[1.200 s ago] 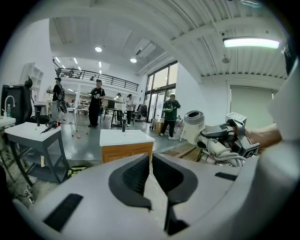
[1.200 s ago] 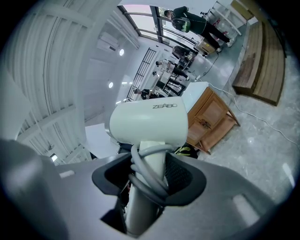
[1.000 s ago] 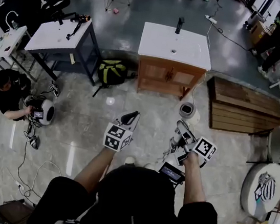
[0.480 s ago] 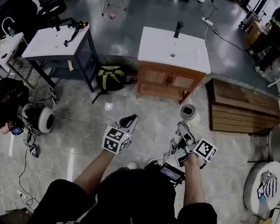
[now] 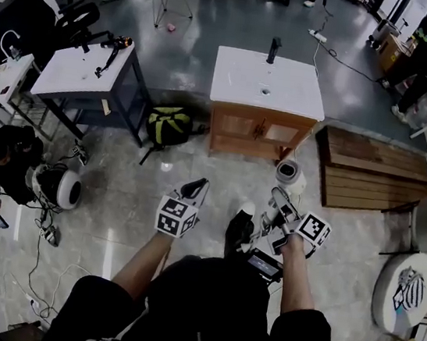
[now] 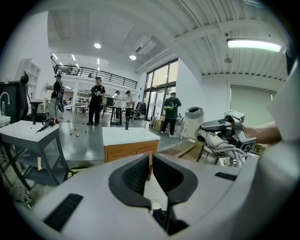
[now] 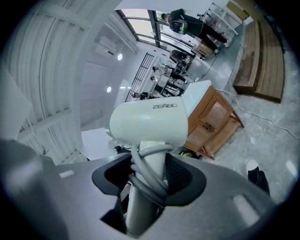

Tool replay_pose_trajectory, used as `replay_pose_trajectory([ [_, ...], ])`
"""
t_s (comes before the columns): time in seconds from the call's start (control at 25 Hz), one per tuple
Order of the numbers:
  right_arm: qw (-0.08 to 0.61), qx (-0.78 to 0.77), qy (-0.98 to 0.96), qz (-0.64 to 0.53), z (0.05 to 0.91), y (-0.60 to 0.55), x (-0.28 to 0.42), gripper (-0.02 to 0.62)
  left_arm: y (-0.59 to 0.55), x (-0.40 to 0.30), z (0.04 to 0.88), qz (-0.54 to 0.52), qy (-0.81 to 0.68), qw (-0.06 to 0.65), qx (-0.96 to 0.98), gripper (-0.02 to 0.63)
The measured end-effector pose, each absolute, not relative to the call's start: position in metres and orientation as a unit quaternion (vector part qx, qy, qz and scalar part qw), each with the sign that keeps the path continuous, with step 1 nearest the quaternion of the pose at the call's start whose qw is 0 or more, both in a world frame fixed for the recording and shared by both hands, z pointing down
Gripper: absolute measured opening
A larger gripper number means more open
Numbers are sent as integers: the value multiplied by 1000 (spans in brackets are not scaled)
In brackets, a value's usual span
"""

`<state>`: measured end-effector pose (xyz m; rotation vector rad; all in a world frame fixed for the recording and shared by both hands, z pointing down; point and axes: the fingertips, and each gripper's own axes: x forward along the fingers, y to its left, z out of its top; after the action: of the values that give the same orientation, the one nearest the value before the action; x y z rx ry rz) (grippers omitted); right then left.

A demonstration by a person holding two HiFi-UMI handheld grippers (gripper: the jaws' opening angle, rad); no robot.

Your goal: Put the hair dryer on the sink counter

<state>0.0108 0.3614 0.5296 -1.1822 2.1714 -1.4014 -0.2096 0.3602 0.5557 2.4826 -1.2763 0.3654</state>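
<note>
The sink counter (image 5: 269, 83), a white top with a black faucet on a wooden cabinet, stands ahead across the tiled floor. It also shows in the left gripper view (image 6: 126, 136) and in the right gripper view (image 7: 211, 117). My right gripper (image 5: 276, 204) is shut on the handle of a white hair dryer (image 5: 287, 173), held upright with its grey cord wound round the handle (image 7: 150, 124). My left gripper (image 5: 198, 184) is level with it to the left, shut and holding nothing (image 6: 150, 159). The hair dryer appears at the right of that view too (image 6: 220, 131).
A dark-legged table (image 5: 82, 65) with a black tool stands left of the counter, and a green-black backpack (image 5: 169, 124) lies between them. A wooden bench (image 5: 371, 168) lies right of the counter. A person (image 5: 6, 156) crouches at the left; others stand behind.
The view has moved forward a little towards the sink counter, and a dark shoe now shows between the grippers. Both grippers keep their pose and grip.
</note>
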Motion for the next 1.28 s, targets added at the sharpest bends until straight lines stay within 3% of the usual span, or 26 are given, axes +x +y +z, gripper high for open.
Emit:
replay_pose_trajectory([
  [1.28,112,-320,793,-506,520,-25,92,201,12,-111,560,139,-519,200,820,29],
])
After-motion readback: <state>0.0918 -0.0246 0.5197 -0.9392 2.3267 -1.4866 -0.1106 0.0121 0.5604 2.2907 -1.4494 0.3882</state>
